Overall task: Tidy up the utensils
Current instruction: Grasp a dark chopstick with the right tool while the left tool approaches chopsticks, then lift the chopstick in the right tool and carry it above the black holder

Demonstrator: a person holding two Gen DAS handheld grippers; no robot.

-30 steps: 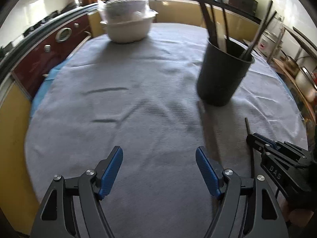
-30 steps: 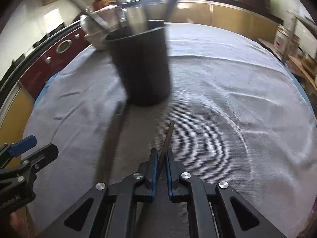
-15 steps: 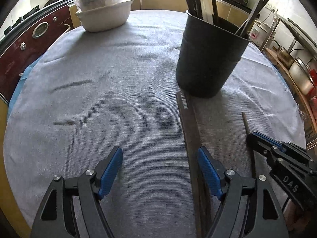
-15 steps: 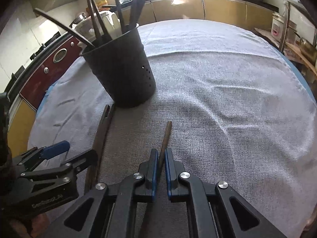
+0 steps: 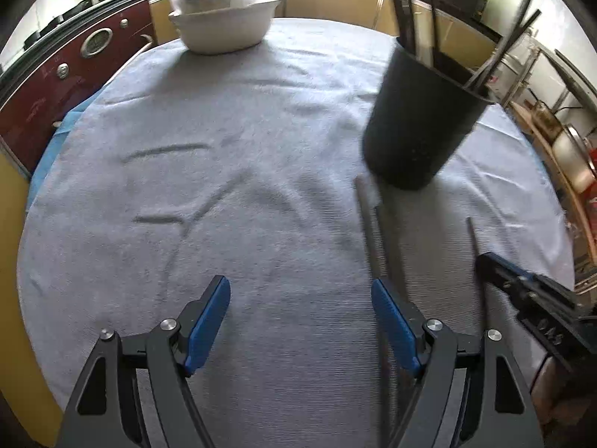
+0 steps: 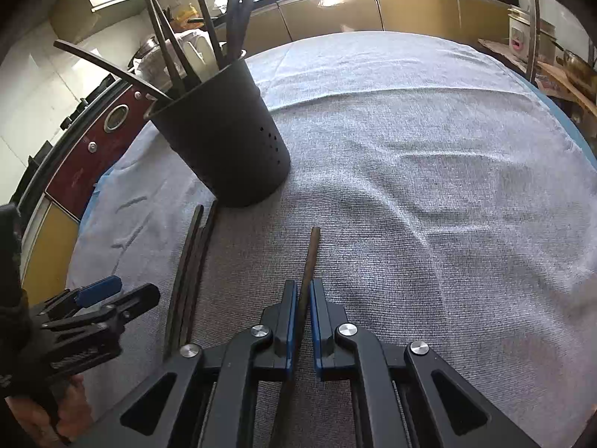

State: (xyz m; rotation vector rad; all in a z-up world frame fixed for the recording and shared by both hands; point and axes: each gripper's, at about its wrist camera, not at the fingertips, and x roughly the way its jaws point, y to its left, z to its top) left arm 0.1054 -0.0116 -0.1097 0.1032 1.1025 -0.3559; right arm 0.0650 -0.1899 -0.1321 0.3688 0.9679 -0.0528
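Utensils: dark long-handled sticks (image 6: 209, 33) upright in black perforated cylindrical holder (image 6: 231, 142) on grey towel (image 6: 410, 186)
Loose: dark flat strips (image 6: 190, 272) beside holder's base
Right gripper (image 6: 304, 295): angled down, clamped on thin brown stick (image 6: 309, 257)
Left gripper (image 5: 300, 321): jaws wide, nothing held
Change: holder farther right in left view, blurred

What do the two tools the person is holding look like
Both match: black plastic scissor-style linkages with round silver rivets, ending in two fingers faced with ribbed blue pads. The left tool shows its pads clearly; the right tool looks the same. Small white lettering marks each body, too blurred to read. No cables or sleeves show.
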